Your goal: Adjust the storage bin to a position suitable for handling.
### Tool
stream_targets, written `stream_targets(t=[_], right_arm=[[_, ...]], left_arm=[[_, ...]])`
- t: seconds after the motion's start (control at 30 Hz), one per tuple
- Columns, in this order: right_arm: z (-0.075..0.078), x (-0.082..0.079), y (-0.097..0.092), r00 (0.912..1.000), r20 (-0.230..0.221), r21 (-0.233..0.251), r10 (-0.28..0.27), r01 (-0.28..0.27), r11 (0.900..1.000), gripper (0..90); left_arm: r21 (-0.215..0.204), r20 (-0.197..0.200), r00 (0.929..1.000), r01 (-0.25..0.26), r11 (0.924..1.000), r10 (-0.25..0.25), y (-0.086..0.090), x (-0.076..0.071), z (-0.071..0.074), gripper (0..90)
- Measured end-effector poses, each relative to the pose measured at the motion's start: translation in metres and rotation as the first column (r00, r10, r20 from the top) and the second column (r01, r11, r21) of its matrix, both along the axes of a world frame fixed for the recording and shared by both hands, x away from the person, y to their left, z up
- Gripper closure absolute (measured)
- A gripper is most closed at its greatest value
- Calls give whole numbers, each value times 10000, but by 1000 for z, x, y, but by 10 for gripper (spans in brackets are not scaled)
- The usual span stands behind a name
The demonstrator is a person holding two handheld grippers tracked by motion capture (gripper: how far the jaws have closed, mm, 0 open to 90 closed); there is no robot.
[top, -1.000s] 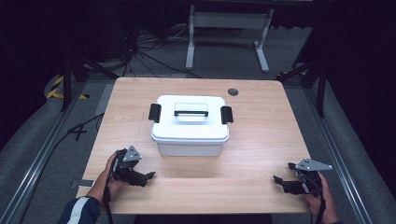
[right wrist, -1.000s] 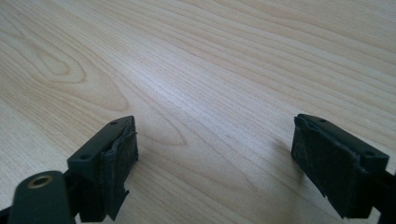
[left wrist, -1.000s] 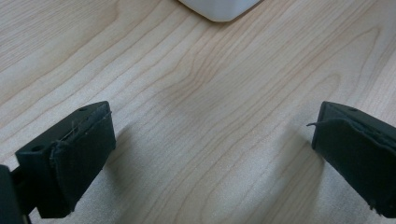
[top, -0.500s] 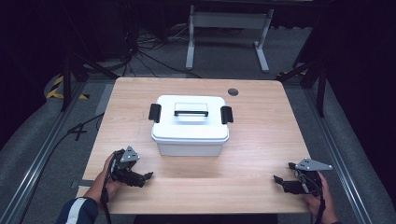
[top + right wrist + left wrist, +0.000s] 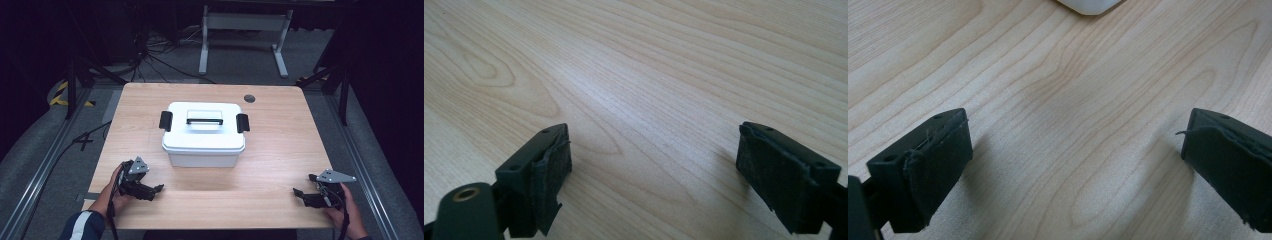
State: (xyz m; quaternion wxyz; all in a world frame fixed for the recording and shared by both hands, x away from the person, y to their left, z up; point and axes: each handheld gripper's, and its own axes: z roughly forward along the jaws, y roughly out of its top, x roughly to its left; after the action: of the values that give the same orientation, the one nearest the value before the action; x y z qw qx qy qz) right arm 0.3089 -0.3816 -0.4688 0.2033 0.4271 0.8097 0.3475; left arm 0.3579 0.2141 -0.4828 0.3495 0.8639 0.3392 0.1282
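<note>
A white plastic storage box with a lid, a black-edged top handle and two black side latches stands in the middle of the wooden table; its corner shows at the top of the left gripper view. My left gripper rests on the table near the front left, below and left of the box, open with nothing between its pads. At the front right edge my right gripper lies open too, pointing left, with bare wood between its pads.
A small dark round grommet sits in the table's far right part. Beyond the table stand a white metal frame and loose cables on the grey floor. Metal rails run along both sides of the table.
</note>
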Motion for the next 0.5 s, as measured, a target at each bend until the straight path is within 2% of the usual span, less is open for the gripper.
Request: stream_targets(t=[0.17,0.33,0.5], right_arm=[[0,1,-2,9997,-14,-17,254,-254,9997,146],[2,0,-1,9996,-154,-99,242,-244,9997,149],[5,0,-1,9984,-115,-542,554,-560,9970,149]], left_arm=[[8,1,10000,-81,10000,81,0,-1,0,5],[9,-10,10000,-64,10000,64,0,-1,0,5],[-24,-17,10000,-69,10000,69,0,-1,0,5]])
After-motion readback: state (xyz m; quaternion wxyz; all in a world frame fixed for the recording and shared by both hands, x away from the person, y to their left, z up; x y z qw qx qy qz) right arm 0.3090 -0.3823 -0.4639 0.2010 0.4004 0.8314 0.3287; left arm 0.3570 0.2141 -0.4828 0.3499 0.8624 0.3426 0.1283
